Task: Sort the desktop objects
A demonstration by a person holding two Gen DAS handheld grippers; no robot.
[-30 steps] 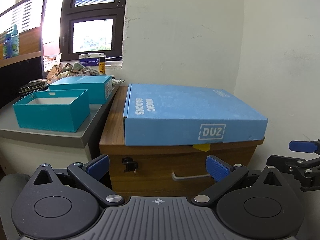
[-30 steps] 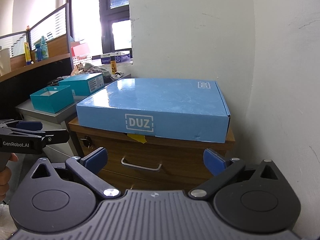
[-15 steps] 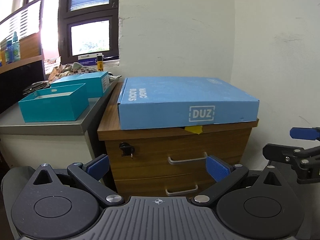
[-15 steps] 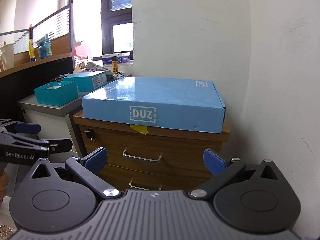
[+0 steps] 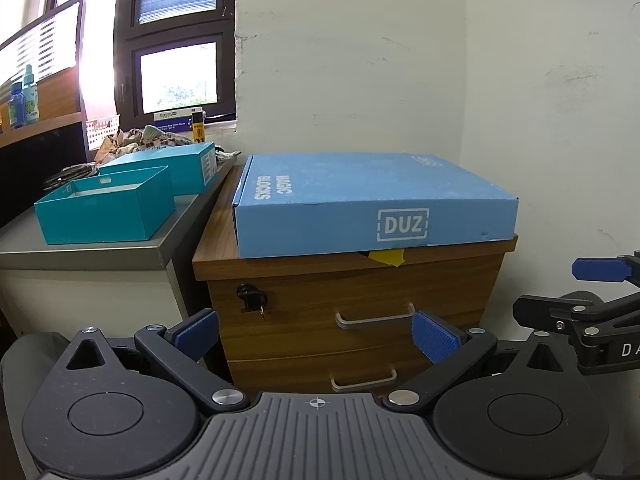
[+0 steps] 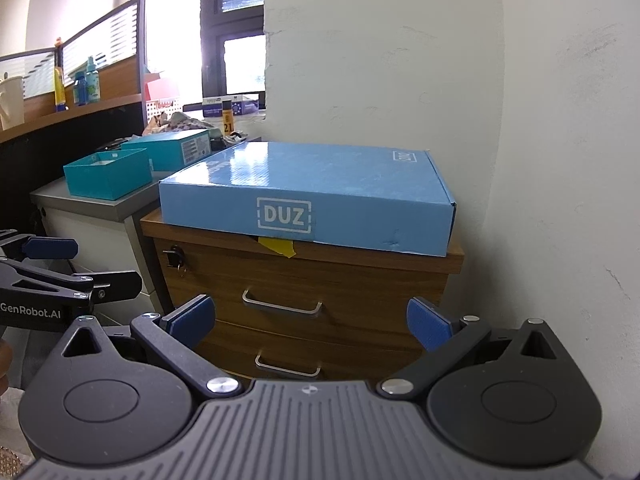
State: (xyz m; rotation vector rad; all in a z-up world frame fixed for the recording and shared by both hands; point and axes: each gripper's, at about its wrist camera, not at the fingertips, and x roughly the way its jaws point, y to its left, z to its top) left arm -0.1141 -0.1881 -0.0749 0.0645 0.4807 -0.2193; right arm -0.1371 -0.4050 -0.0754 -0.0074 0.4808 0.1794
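Observation:
A large blue DUZ box (image 5: 360, 196) lies on a wooden drawer cabinet (image 5: 352, 304); it also shows in the right wrist view (image 6: 312, 192). An open teal box (image 5: 106, 208) and a closed teal box (image 5: 172, 168) sit on a grey cabinet (image 5: 80, 258) to the left. My left gripper (image 5: 316, 338) is open and empty, in front of the drawers. My right gripper (image 6: 312, 322) is open and empty, also facing the drawers. Each gripper shows at the edge of the other's view.
A white wall (image 5: 540, 120) stands close on the right. A yellow tape scrap (image 5: 386, 257) sticks out under the blue box. Bottles (image 6: 86, 86) stand on a desk partition at the left. Clutter lies by the window (image 5: 144, 142).
Both grippers have dropped lower and pulled back from the cabinet, so the drawers now show. Both stay open and empty.

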